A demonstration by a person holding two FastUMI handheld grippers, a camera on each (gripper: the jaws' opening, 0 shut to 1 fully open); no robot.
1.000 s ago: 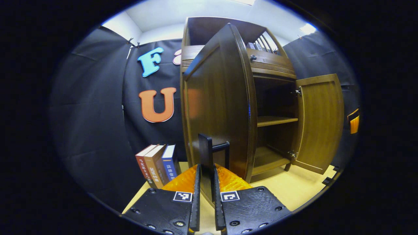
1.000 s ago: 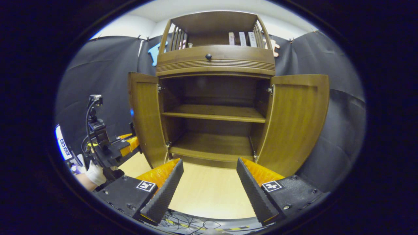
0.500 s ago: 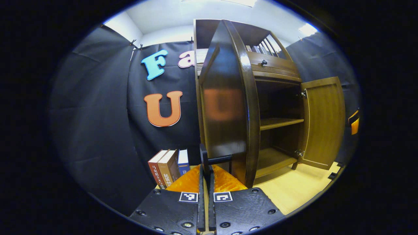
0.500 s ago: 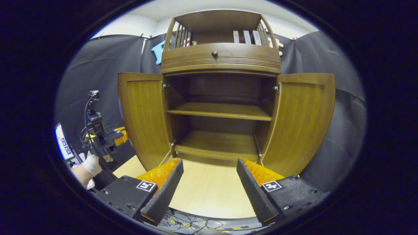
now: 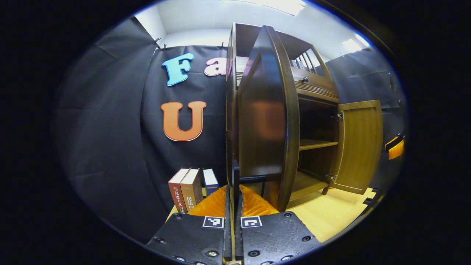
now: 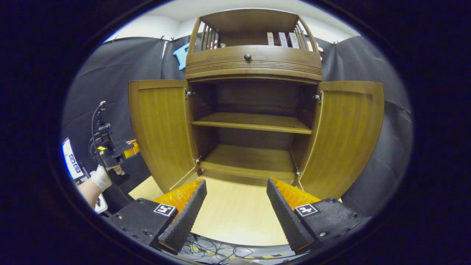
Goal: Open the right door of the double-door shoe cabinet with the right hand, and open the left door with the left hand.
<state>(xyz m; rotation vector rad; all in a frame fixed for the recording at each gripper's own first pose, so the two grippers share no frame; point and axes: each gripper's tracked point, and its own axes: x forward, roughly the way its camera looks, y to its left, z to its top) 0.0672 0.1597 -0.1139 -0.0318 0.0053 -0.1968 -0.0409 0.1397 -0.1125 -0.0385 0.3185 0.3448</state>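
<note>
In the right gripper view the brown shoe cabinet (image 6: 254, 62) stands with both doors swung wide. Its left door (image 6: 160, 129) and right door (image 6: 347, 136) flank two bare shelves. My right gripper (image 6: 235, 195) hangs open in front of the lower shelf, touching nothing. In the left gripper view the left door (image 5: 265, 121) is nearly edge-on with its dark outer face towards me. My left gripper (image 5: 232, 189) is shut on that door's black handle (image 5: 235, 176). The right door (image 5: 358, 145) stands open beyond. A gloved hand (image 6: 99, 178) holds the left gripper (image 6: 110, 152) behind the left door.
Three books (image 5: 191, 189) stand upright against the black cloth left of the cabinet. The cabinet rests on a light wooden surface (image 6: 235, 221), with cables (image 6: 209, 252) at its near edge. A drawer with a dark knob (image 6: 247, 57) sits above the doors.
The left door has swung further outward with my left gripper on its handle, and the fingers have closed tighter on it. The right gripper has stayed open and almost still.
</note>
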